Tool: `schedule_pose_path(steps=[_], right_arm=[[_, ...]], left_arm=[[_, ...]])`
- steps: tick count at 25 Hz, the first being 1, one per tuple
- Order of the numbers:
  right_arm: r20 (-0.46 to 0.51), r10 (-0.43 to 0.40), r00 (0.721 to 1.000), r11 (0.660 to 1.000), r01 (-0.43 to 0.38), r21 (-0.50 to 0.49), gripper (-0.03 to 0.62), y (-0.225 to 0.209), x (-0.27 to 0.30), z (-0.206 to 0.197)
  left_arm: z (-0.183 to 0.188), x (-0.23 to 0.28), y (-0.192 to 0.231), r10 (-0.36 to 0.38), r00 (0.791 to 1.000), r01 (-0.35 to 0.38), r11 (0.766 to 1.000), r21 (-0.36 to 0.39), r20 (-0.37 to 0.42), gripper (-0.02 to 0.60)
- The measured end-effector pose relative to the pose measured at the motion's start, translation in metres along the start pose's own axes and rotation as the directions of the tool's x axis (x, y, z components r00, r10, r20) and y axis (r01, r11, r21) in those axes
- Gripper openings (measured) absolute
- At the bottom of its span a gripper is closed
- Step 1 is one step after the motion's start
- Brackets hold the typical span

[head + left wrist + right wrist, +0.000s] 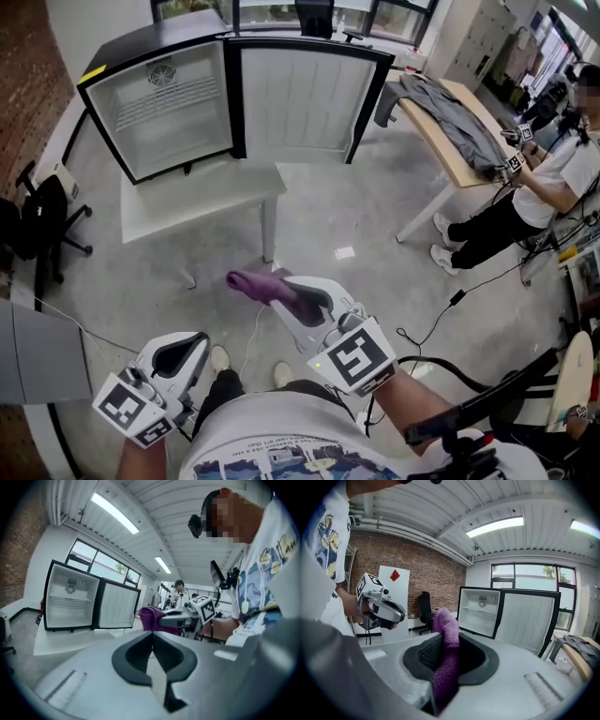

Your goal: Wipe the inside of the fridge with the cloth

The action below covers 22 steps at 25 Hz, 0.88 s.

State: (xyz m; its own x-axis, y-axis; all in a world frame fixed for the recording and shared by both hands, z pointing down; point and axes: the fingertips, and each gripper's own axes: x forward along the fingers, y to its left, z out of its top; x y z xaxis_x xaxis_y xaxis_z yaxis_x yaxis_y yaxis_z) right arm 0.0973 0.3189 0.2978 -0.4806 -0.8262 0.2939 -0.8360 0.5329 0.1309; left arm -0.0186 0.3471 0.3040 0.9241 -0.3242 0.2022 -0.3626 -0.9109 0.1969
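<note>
your right tool [283, 289] pinches the purple cloth [249, 281]; your left tool [197, 345] is pressed together, empty, well short of the open fridge [159, 111].

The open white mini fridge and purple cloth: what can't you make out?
Head view: dirt inside the open white mini fridge is too small to see.
Every view: the fridge's back faces away.
Right gripper view: the purple terry cloth's lower end vanishes inside the right claw.
</note>
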Motion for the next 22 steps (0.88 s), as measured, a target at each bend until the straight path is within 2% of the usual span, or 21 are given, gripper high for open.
schedule_pose_path(steps=[9, 22], right_arm=[[0.037, 0.017, 0.999, 1.000, -0.017, -0.019, 0.074, 0.002, -0.013, 0.004], [0.012, -0.001, 1.000, 0.999, 0.002, -0.047, 0.074, -0.005, -0.027, 0.002]], left_arm=[[0.000, 0.002, -0.010, 0.023, 1.000, -0.023, 1.000, 0.010, 0.004, 0.005], [0.001, 0.015, -0.019, -0.004, 1.000, 0.004, 1.000, 0.010, -0.012, 0.005]])
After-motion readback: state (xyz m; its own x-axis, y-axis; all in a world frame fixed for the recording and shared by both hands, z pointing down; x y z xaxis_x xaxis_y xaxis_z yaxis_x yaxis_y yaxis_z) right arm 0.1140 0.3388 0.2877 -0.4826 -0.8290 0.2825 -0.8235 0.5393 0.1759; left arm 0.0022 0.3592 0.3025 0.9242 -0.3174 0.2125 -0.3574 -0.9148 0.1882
